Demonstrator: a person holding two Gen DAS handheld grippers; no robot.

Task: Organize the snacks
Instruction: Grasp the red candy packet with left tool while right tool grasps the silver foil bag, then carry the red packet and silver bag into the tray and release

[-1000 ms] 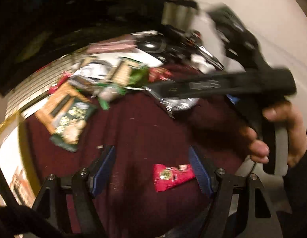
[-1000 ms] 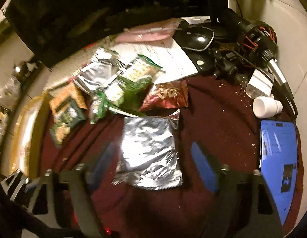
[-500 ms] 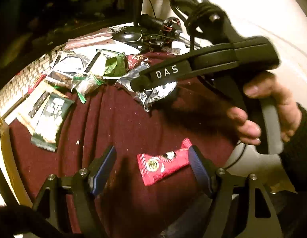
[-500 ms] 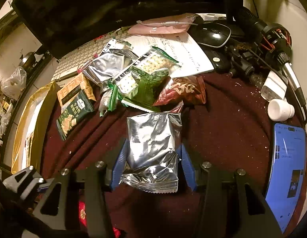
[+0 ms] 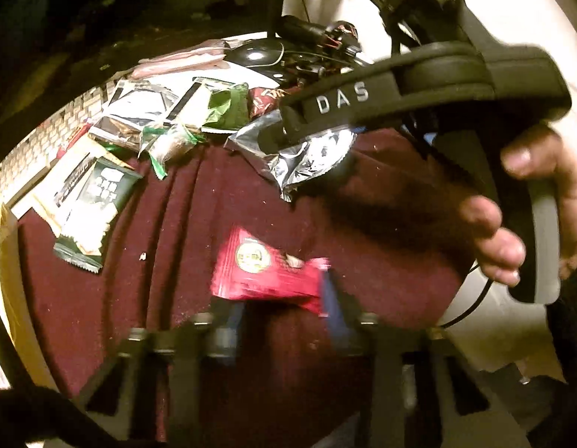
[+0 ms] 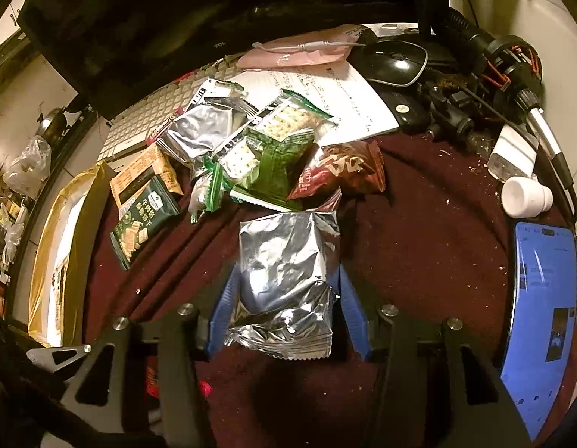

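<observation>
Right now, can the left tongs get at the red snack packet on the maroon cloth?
Probably yes. The left tongs sit right at the flat red snack packet, blue fingers to either side, nothing over it. The frame is blurred, so contact is unclear. The right tongs are farther back on the crinkled silver foil pouch.

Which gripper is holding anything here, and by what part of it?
The right gripper pinches the silver foil packet across its lower half, a finger on each side edge. The left gripper brackets the red packet; blur hides whether it grips.
</observation>
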